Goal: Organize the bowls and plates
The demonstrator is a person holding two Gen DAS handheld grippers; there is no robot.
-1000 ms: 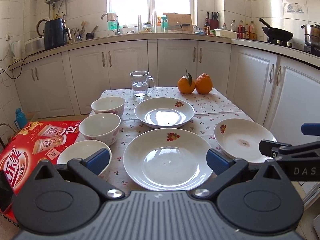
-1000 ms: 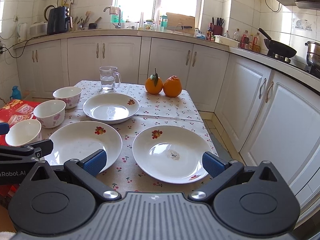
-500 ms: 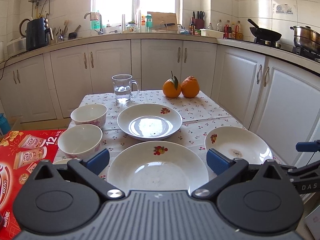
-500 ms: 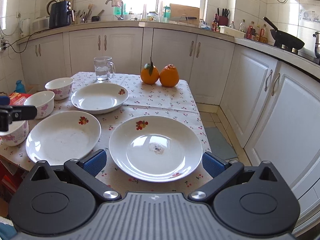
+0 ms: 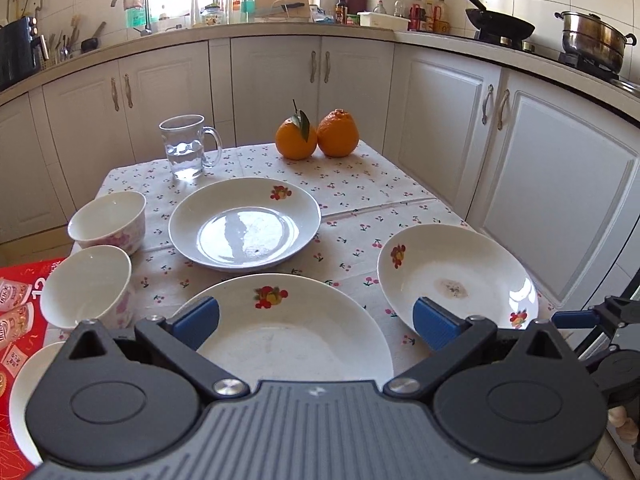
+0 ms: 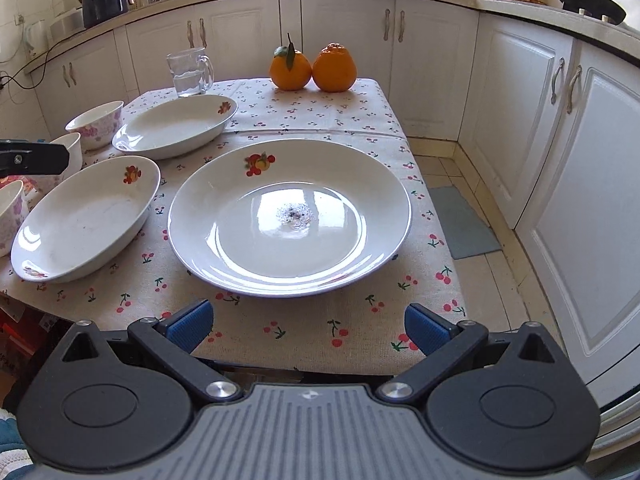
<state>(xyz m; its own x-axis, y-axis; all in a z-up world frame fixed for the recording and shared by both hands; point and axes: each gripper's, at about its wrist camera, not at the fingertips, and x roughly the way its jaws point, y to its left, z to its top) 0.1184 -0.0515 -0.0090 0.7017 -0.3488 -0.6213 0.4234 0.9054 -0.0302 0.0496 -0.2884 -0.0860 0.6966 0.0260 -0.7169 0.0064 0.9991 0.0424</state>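
While both tools hang at the near edge of the bench (image 6: 360,120), neither has hold of anything: the left tongs (image 5: 316,322) stand wide apart, their blue pads spread over the near rim of the front-left plate (image 5: 292,340), and the right tongs (image 6: 308,326) are just as wide, above the cloth short of the right plate (image 6: 290,216), apart from its rim. That right plate sits close to the bench's right edge, beyond which open floor runs to the white cabinets (image 6: 520,120); its middle carries a small dried speck stain. The front-left plate lies just beside it, a strip of cherry-print cloth between, and a third plate (image 5: 245,224) sits behind, empty and glossy. Along the left edge stand two empty floral bowls (image 5: 108,220), one behind the other, with part of a third white rim (image 5: 24,392) at the near left corner. At the far end a glass mug (image 5: 186,148) holds water up to roughly halfway, and two oranges (image 5: 316,136) touch each other near the back edge. Left of the bench a red carton (image 5: 20,312) shows a "12"; its other print is too small to read.
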